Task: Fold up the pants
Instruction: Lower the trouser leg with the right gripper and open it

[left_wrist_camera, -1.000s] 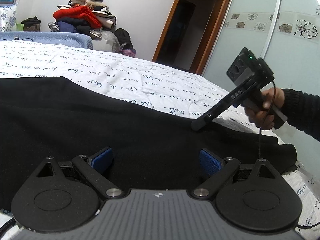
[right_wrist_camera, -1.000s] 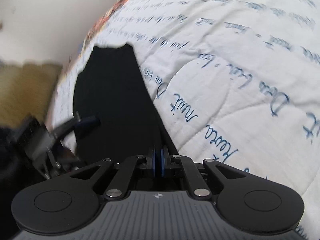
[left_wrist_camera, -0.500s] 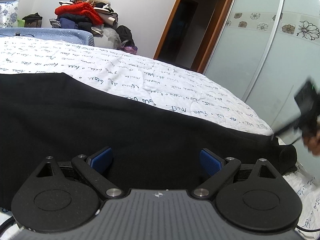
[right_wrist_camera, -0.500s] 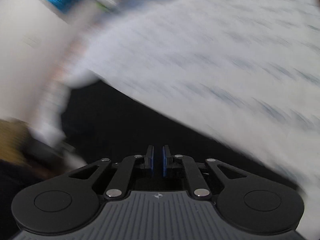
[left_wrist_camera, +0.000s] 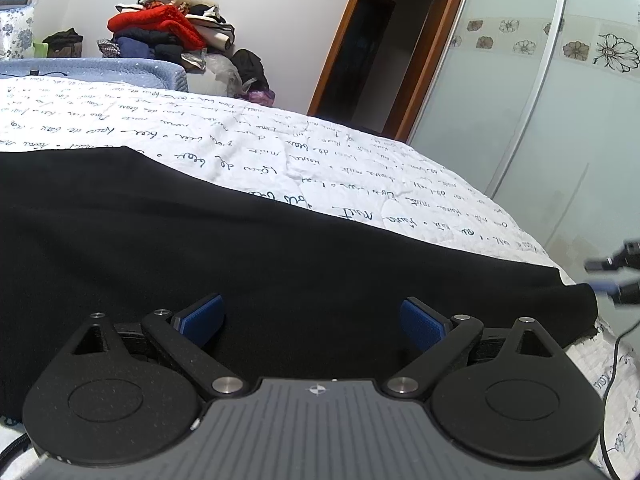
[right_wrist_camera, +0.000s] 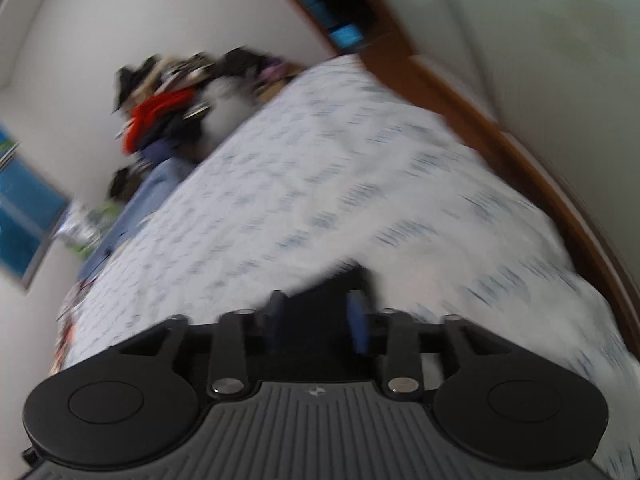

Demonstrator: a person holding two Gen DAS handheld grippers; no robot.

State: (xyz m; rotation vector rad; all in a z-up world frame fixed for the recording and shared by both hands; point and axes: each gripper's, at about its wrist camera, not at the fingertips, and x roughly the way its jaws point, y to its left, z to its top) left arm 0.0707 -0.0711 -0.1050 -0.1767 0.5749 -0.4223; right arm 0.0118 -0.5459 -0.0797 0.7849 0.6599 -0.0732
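Black pants (left_wrist_camera: pixel 240 248) lie flat across the near side of the bed, on a white quilt (left_wrist_camera: pixel 280 152) with blue handwriting print. My left gripper (left_wrist_camera: pixel 312 316) is open and empty, just above the near edge of the pants. My right gripper (right_wrist_camera: pixel 316 320) is open and empty at the pants' right end; a dark corner of the pants (right_wrist_camera: pixel 340 280) shows between its fingers. That view is blurred by motion. The right gripper's tips also show at the right edge of the left wrist view (left_wrist_camera: pixel 612 276).
A pile of clothes (left_wrist_camera: pixel 168 28) with a red garment sits beyond the bed's far side. A wooden door frame (left_wrist_camera: pixel 344 40) and a frosted sliding wardrobe door (left_wrist_camera: pixel 540 100) stand to the right. A cable (left_wrist_camera: pixel 616 364) hangs by the bed's right corner.
My right gripper has opened and swung away from the pants' far edge to the right end of the bed. My left gripper has stayed open and nearly still.
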